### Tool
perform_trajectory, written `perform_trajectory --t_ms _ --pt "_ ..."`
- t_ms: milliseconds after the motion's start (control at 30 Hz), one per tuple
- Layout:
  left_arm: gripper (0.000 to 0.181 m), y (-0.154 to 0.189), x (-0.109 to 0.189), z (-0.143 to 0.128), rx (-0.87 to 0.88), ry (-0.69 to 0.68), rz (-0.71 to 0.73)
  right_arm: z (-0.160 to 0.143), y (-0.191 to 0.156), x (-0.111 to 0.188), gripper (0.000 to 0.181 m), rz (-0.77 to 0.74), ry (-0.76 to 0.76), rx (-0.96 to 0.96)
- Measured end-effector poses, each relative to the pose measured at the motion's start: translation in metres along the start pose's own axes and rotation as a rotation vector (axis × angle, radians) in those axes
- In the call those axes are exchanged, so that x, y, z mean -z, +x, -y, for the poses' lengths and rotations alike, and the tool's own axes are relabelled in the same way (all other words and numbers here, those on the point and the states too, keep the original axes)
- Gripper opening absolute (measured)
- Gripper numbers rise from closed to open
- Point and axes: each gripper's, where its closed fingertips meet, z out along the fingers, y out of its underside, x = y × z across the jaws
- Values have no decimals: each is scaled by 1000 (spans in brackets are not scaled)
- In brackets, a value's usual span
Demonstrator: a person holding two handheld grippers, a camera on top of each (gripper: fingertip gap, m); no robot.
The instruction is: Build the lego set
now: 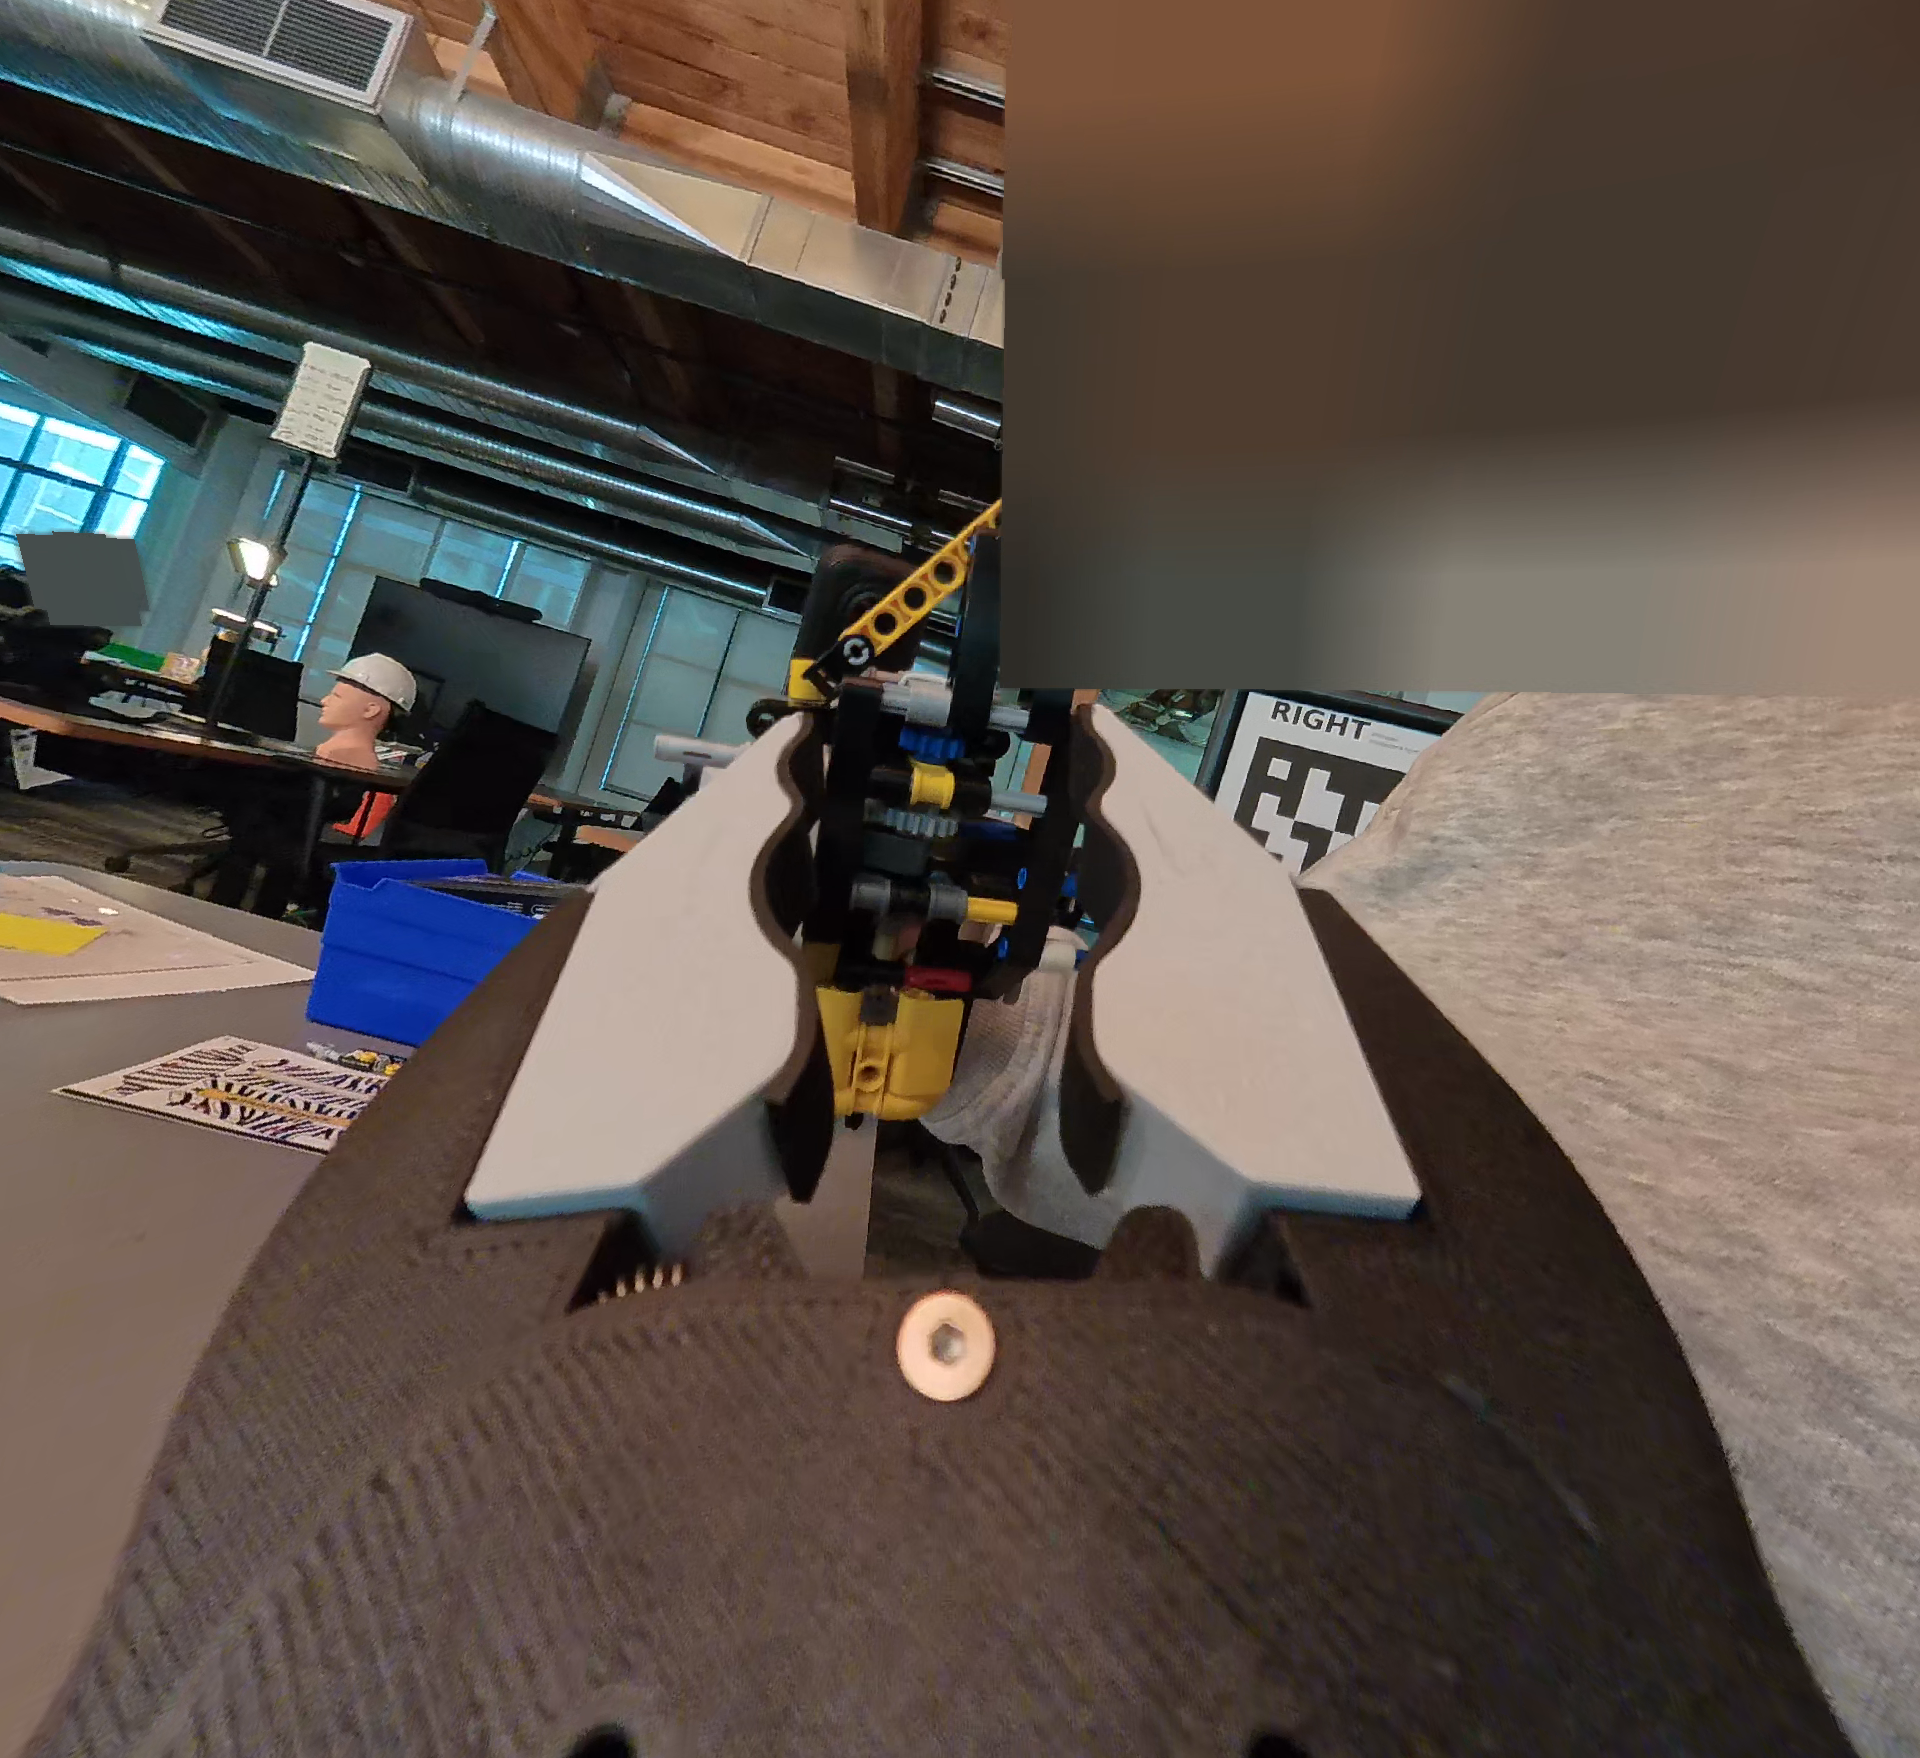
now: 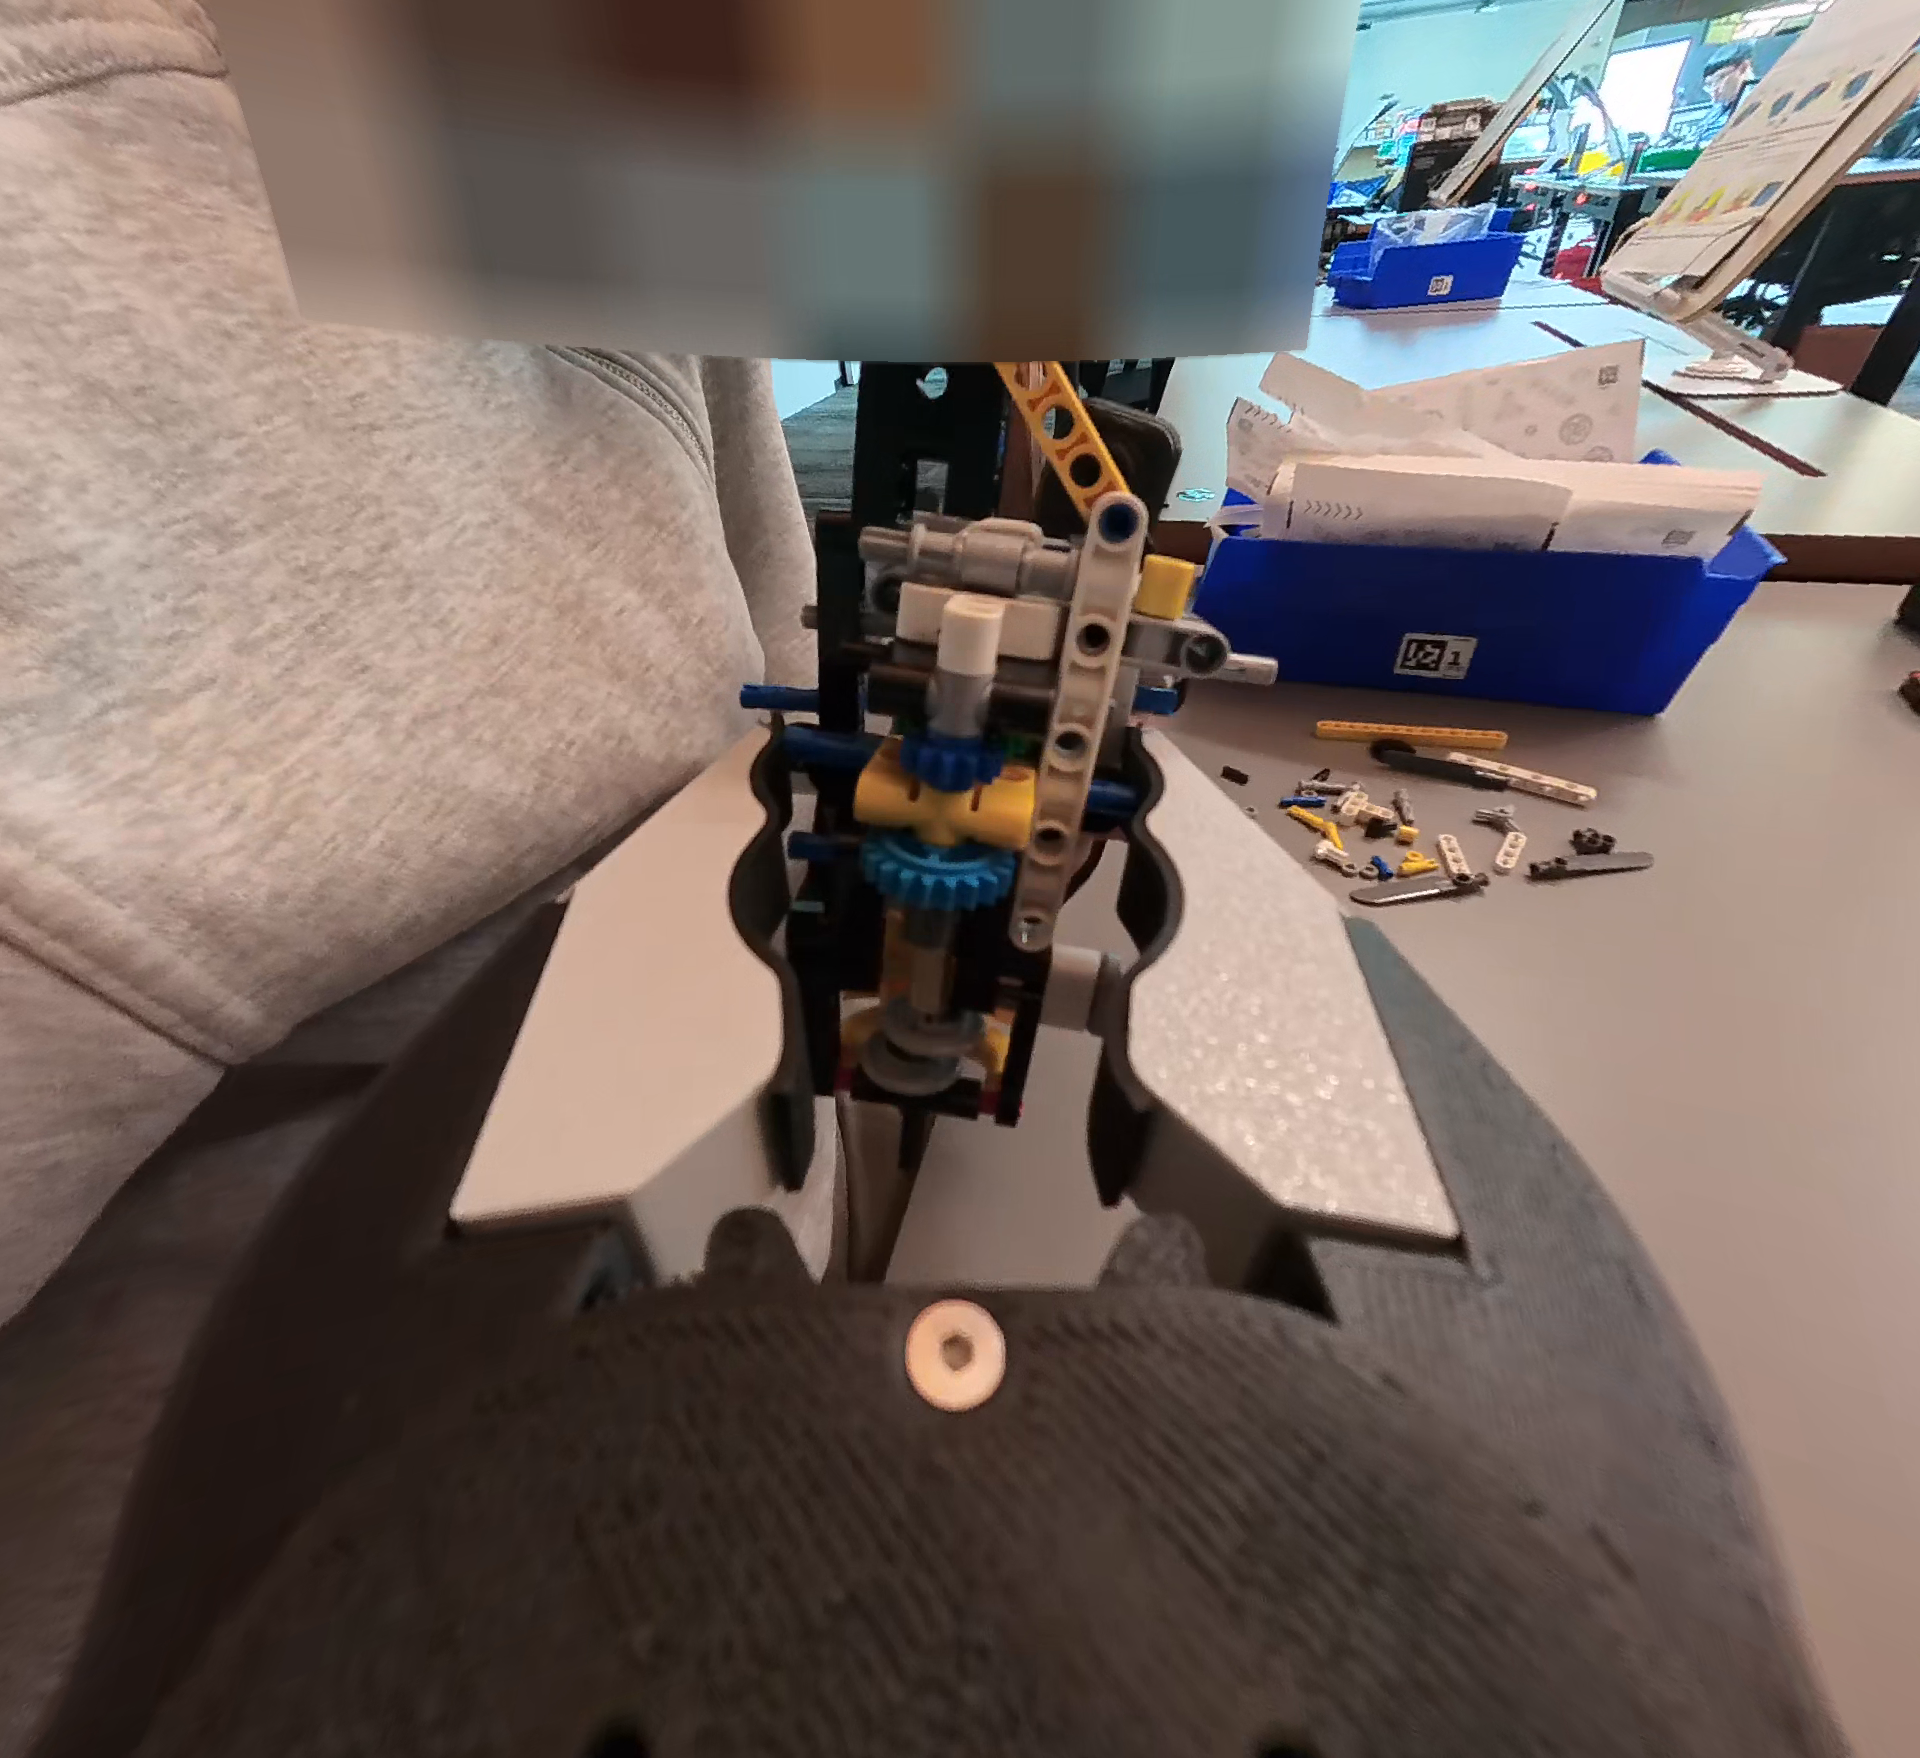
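Both tools grip the same lego model [image 1: 914,877], lifted off the table [image 2: 1558,1033] in front of a person in a grey sweatshirt [image 2: 312,617]. The left gripper [image 1: 940,752] has its pale fingers [image 1: 675,960] closed on the model's black frame, and the right gripper [image 2: 956,773] pinches it from the other side. A blurred patch covers the top of each view, so the yellow beam [image 1: 920,596] rising from the model is cut off there. The model's lower end sinks between the fingers and is hard to make out. The sweatshirt fills the left of the right wrist view and hides whatever lies behind it.

Right of the model, small loose pieces [image 2: 1423,825] lie scattered on the grey table, well apart from the grippers, with bare surface between. Beyond them a blue bin [image 2: 1475,617] stuffed with paper [image 2: 1455,472] stands near the table's far edge. In the left wrist view another blue bin [image 1: 416,950] and a sticker sheet [image 1: 239,1090] sit on the table, partly hidden by the gripper's dark body.
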Motion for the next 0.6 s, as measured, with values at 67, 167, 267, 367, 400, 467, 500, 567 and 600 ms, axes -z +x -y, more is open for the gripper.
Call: perform_trajectory --t_ms 67,167,267,367,400,467,500,567,600 --pt "47 1 -1 -1 -1 -3 -2 -2 -1 0 63 1 -2 0" --pt "47 1 -1 -2 1 -11 -3 -4 0 -1 63 -2 -12 -2" --pt "47 -1 -1 -3 2 -17 3 -5 1 0 63 -2 -17 -9" --pt "46 -2 0 -4 3 -19 8 -5 1 0 63 -5 -16 -19" --pt "46 -3 0 -4 4 -17 10 -6 1 0 63 -6 -15 -24" --pt "46 -5 0 -5 8 -18 18 -7 2 1 62 -4 -11 -60" --pt "46 -5 0 -6 7 -22 21 -6 2 2 63 3 -2 -85" --pt "46 -7 0 -8 6 -29 30 -4 2 5 63 10 32 -112" --pt "46 -7 0 -8 7 -29 31 -4 2 6 63 8 46 -122"
